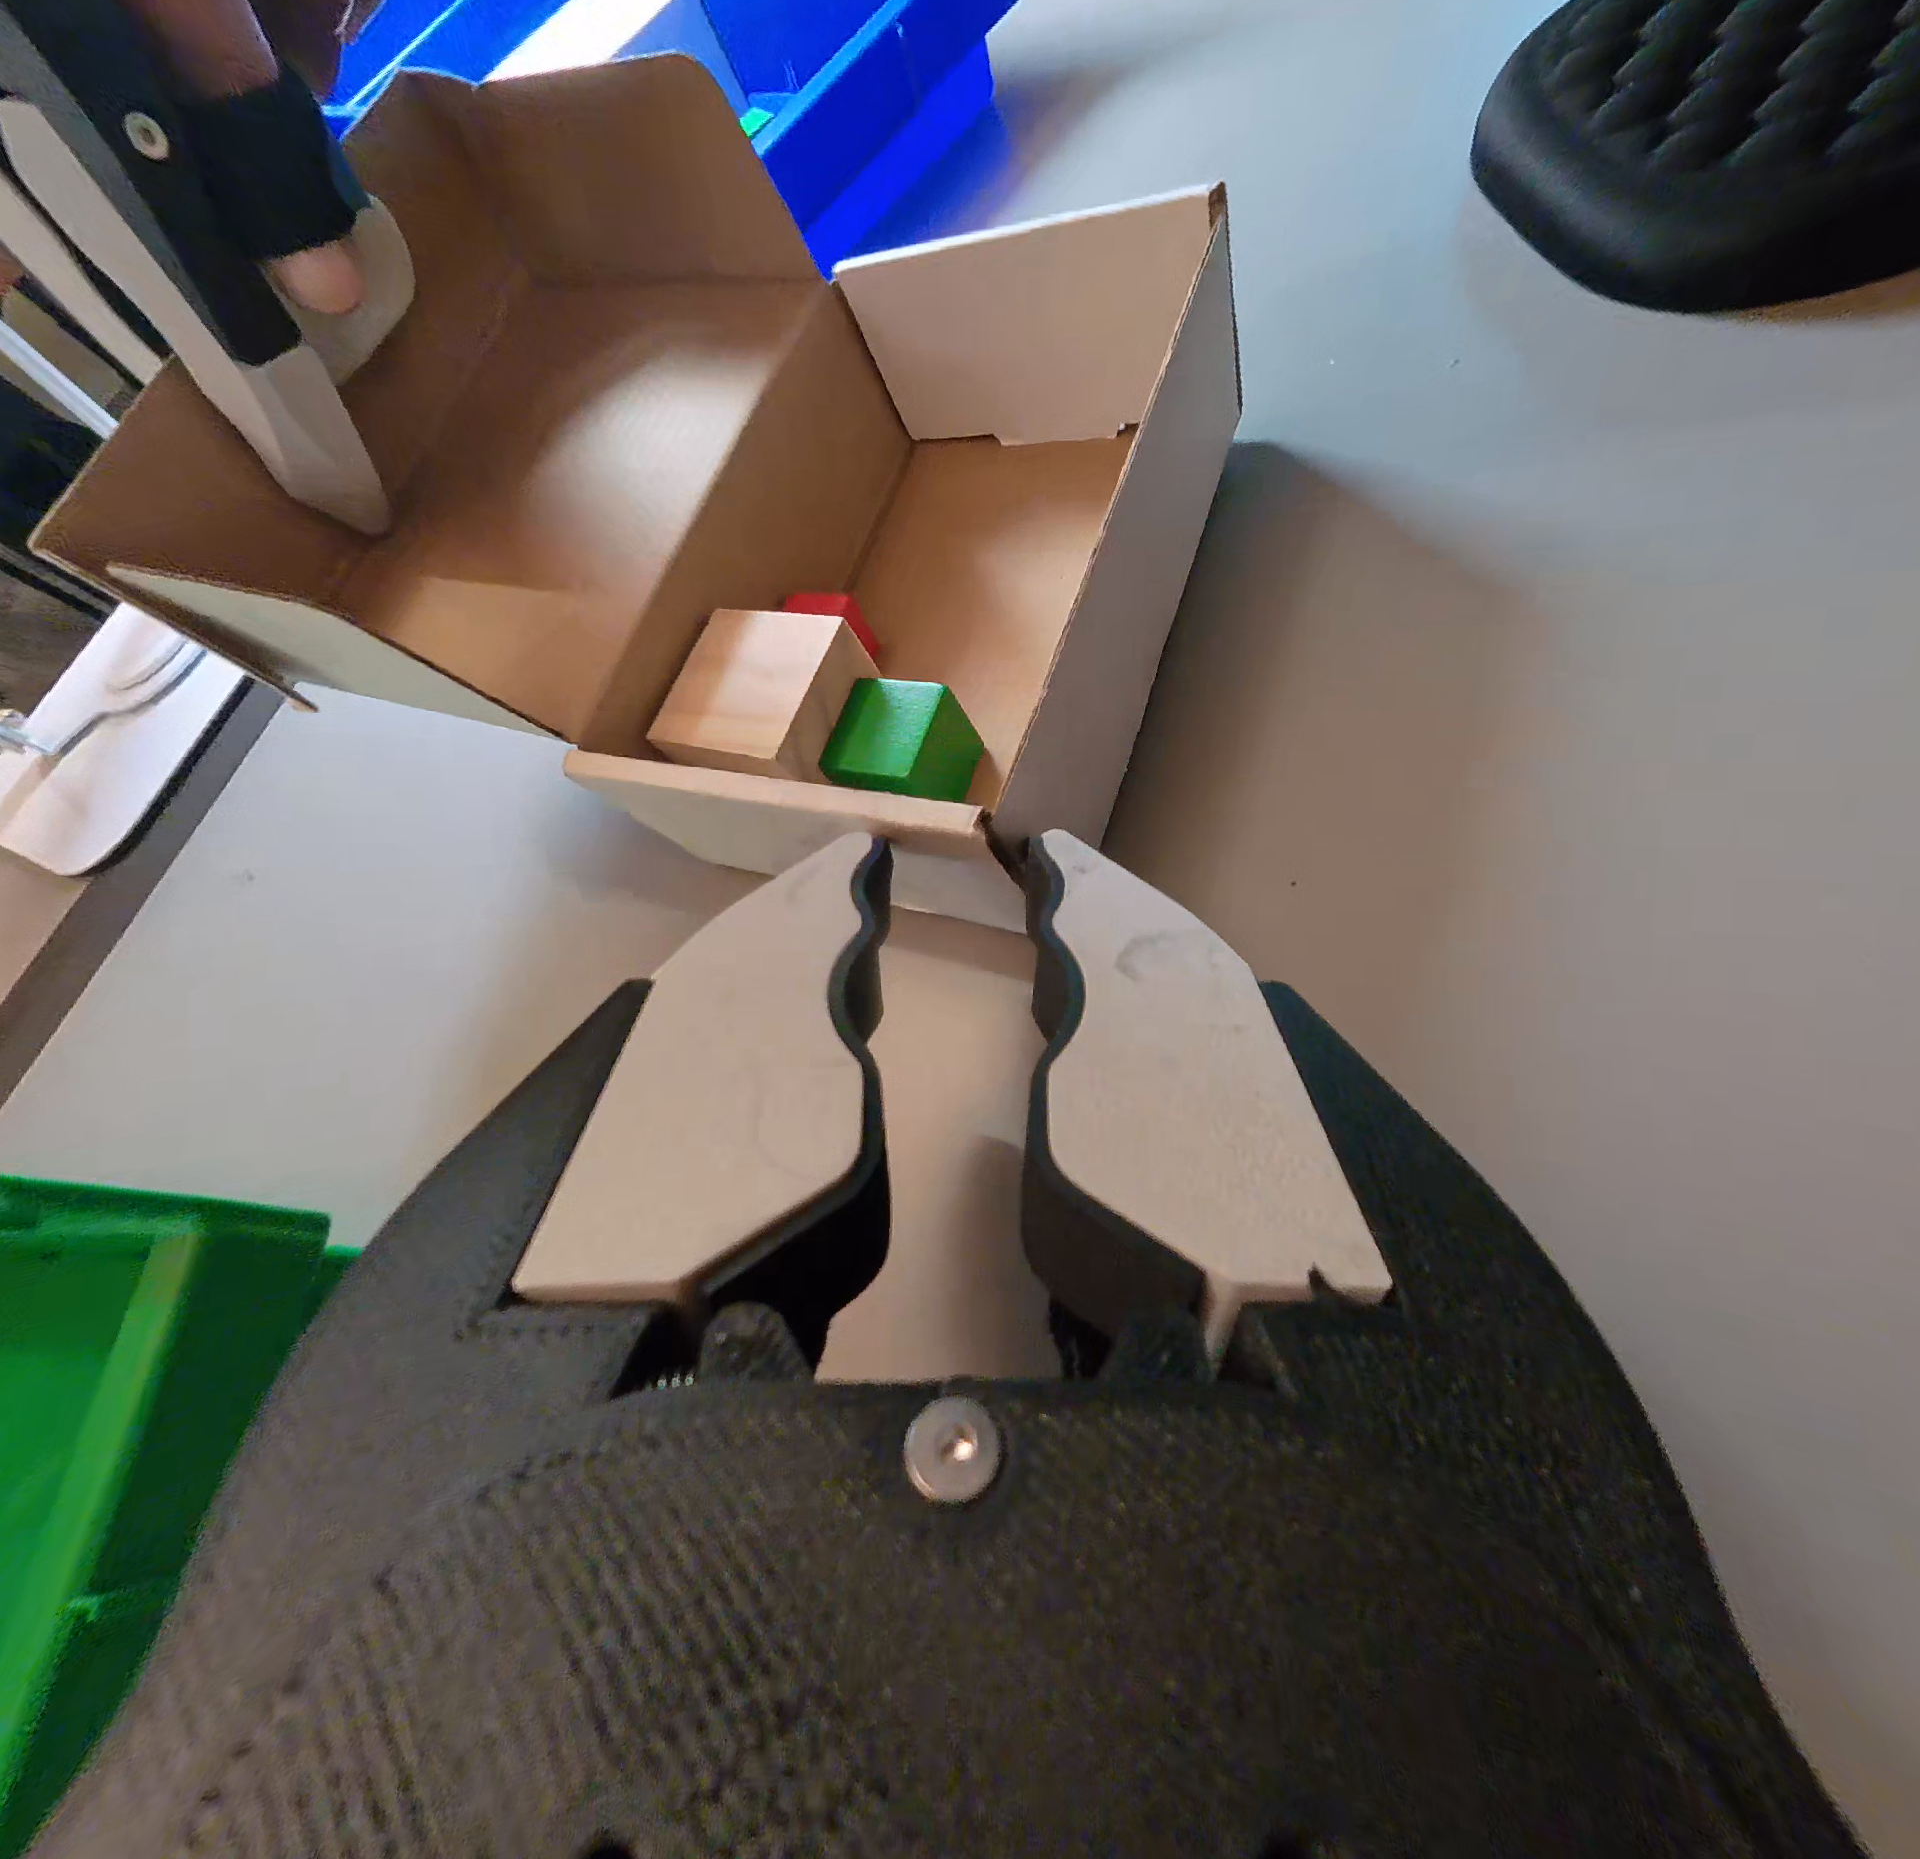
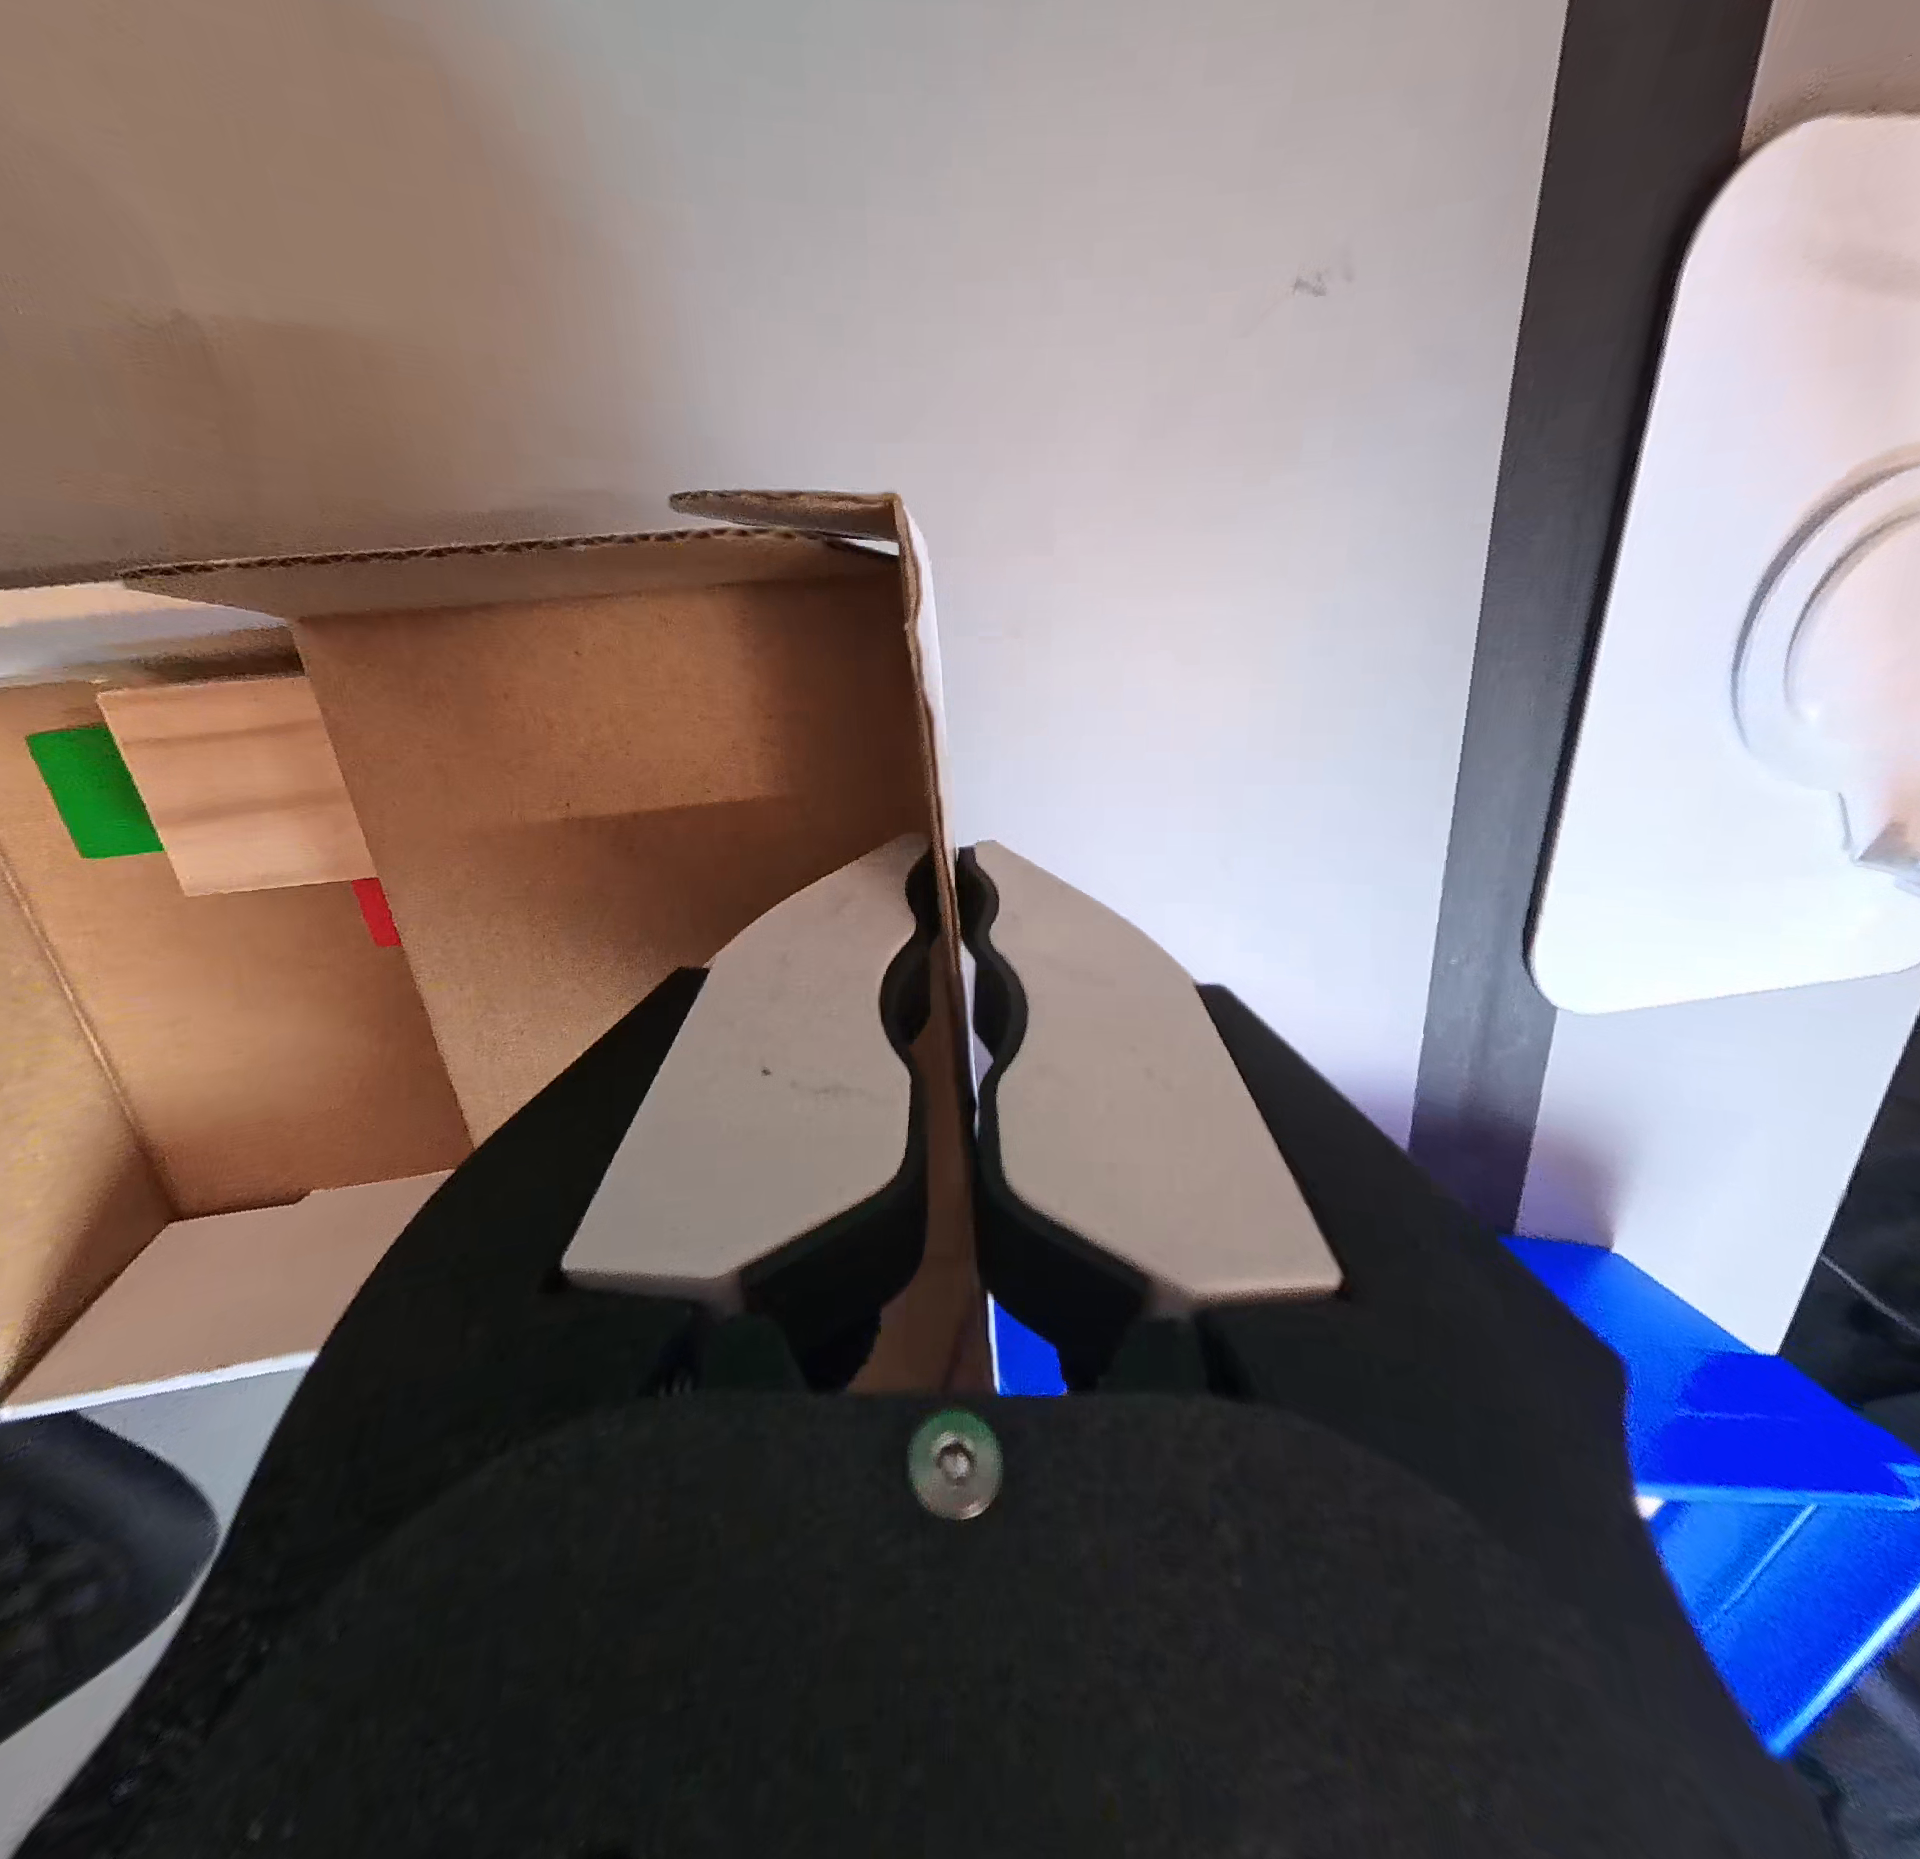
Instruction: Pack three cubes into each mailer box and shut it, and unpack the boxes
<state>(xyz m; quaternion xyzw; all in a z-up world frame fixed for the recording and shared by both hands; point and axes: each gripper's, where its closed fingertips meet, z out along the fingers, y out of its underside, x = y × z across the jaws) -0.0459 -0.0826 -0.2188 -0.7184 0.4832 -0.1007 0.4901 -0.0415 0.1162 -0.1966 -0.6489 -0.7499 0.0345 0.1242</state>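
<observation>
A white mailer box (image 1: 1143, 562) with a brown inside stands open on the grey table. In it lie a plain wooden cube (image 1: 748, 697), a green cube (image 1: 899, 739) and a red cube (image 1: 831, 609) that is partly hidden behind the wooden one. My left gripper (image 1: 956, 848) is open and empty, its tips at the box's near corner. My right gripper (image 2: 948, 859) is shut on the side flap (image 2: 925, 687) of the raised lid (image 1: 623, 355); it also shows in the left wrist view (image 1: 343, 479). The right wrist view also shows the cubes: wooden (image 2: 239, 781), green (image 2: 88, 791), red (image 2: 376, 910).
A blue bin (image 1: 862, 74) stands behind the box and a green bin (image 1: 125, 1394) at the near left. A black mesh pad (image 1: 1714, 126) lies at the far right. A white plastic piece (image 2: 1766, 562) lies beyond a dark gap (image 2: 1538, 666) in the table. The tips of one gripper are about 20 cm away from the tips of the other.
</observation>
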